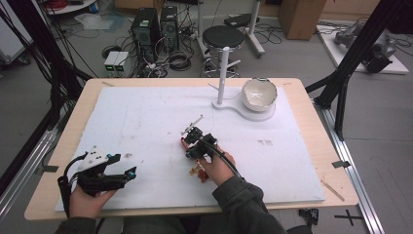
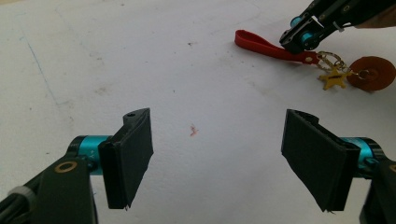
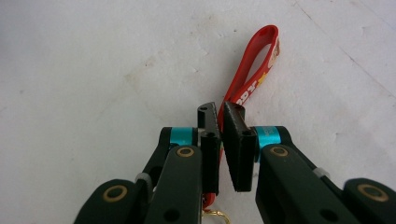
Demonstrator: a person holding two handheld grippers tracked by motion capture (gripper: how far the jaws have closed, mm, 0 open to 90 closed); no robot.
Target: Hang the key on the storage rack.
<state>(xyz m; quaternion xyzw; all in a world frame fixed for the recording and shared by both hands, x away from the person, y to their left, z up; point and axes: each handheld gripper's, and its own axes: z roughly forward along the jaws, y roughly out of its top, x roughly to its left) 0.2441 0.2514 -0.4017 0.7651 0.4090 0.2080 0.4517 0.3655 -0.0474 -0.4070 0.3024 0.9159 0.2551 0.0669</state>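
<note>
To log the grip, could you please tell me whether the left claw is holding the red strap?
No, the left claw stands open over bare table, while the red strap lies farther off.

The flat red fabric key strap [image 3: 252, 70] carries orange and pale printed lettering along its length, but the letters lie at an angle and partly hidden, so no word can be made out. No other writing is legible.

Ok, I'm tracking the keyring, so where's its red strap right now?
The red strap lies on the white mat near the table's middle, pinched in the right claw; in the left gripper view it sits upper right, beside the gold star charm.
</note>
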